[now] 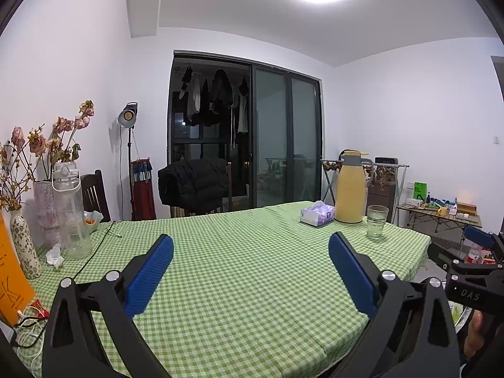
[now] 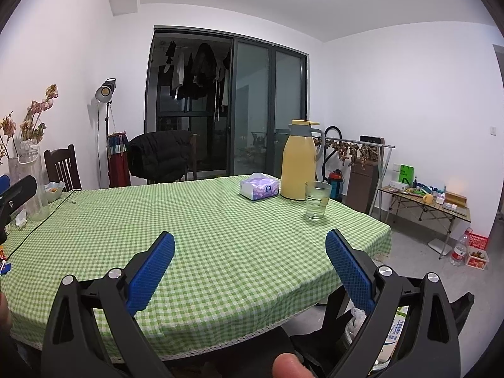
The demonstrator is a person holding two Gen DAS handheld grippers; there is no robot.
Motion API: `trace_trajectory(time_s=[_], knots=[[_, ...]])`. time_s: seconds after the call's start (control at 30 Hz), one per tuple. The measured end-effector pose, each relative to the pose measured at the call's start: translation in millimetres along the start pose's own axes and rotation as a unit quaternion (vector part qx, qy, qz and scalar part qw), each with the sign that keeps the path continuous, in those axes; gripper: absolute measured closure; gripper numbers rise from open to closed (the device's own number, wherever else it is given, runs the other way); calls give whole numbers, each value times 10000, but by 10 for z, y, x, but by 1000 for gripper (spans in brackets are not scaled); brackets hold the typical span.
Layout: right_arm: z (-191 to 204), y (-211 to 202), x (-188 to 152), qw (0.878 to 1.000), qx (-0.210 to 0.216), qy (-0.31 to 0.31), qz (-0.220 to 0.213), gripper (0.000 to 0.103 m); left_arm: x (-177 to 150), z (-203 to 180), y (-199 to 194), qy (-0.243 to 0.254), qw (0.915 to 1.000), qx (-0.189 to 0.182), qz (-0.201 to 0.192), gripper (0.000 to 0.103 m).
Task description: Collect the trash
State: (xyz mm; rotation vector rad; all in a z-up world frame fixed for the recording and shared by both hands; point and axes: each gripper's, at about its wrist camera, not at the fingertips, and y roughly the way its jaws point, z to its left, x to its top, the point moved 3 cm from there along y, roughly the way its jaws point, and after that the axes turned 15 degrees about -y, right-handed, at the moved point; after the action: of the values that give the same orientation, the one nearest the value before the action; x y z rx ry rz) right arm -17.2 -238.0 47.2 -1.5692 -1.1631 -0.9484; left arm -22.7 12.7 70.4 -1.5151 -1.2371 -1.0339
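Observation:
A crumpled white tissue (image 1: 55,256) lies on the green checked tablecloth (image 1: 239,271) at the left, beside a clear water bottle (image 1: 71,211). The tissue (image 2: 20,219) appears small at the far left of the right wrist view. My left gripper (image 1: 250,245) hovers open over the bare middle of the cloth, holding nothing. My right gripper (image 2: 250,245) is open and empty over the table's near right edge. Below it, off the table, a black bag (image 2: 315,343) holds white plastic and packaging. A red wrapper (image 1: 37,307) lies among white cables at the left.
Vases of dried flowers (image 1: 23,245), a small dish (image 1: 93,219) and an orange card (image 1: 12,280) crowd the left side. A tissue box (image 2: 260,187), yellow thermos (image 2: 297,160) and glass (image 2: 316,200) stand at the far right. A black cable (image 1: 94,252) crosses the cloth. Chairs stand behind.

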Motion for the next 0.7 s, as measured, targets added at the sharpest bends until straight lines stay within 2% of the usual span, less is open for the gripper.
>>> trace_trajectory(time_s=[0.7], knots=[[31,-18,-12,10000,-62,-29,-35,10,-3,20,15,-65,10000,-39,7,7]])
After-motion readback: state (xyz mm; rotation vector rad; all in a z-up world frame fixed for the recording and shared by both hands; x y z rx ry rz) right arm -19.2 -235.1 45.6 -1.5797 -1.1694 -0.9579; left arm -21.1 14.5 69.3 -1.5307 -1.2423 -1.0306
